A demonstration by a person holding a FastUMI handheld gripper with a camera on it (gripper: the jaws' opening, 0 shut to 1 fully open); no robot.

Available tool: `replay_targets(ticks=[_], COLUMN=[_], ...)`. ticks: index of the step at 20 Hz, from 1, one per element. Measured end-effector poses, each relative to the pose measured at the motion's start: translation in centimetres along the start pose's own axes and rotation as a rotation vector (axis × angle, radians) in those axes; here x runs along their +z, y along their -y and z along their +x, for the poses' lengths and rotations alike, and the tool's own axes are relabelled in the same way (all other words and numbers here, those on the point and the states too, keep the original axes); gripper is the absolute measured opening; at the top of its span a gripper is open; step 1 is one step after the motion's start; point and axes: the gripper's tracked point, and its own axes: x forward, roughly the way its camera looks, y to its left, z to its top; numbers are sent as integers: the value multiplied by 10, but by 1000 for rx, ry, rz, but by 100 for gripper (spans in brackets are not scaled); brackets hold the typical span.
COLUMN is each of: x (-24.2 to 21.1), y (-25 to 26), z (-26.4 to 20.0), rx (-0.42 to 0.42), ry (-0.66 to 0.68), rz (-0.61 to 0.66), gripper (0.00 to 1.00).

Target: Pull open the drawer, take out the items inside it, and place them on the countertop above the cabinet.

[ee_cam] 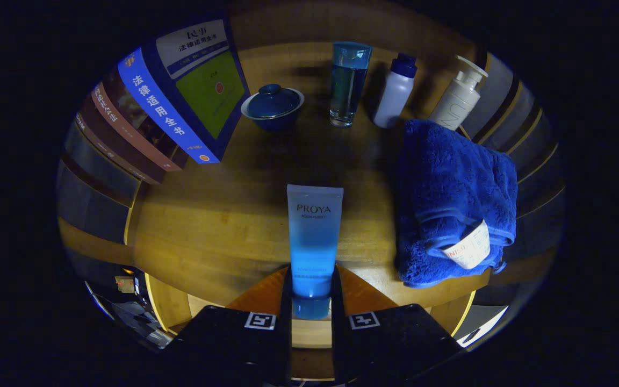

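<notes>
Gripper (312, 301) clamped on one tube (314, 242), both fingers pressing its lower end near the cap; tube is soft plastic, translucent, white at the flat crimped end fading to blue, pointing out ahead of the fingers over the countertop (223, 226). Countertop is wood, smooth, warm grain, a lit strip along its near edge. Count on it: one folded towel (454, 204), thick blue terry with a paper label band, just beside the tube on the right; three upright containers in a row at the back, namely one clear glass bottle (349, 83) with blue liquid, one white bottle with dark cap (395, 91), one white pump bottle (460, 94); the pump bottle stands right behind the towel. One small blue lidded bowl (273, 106), glazed, round, left of the glass bottle. Books (170, 107) stacked leaning at far left, about four spines, exact count unclear. Nothing between tube and the back row. Drawer not made out.
</notes>
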Motion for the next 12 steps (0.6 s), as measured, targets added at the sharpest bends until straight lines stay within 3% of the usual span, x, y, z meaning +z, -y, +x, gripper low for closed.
replay_targets(ticks=[6, 12], x=[8, 6], y=[0, -14], z=[5, -3], rx=[0, 32], ry=[17, 76], rz=[-13, 14], gripper=[46, 93])
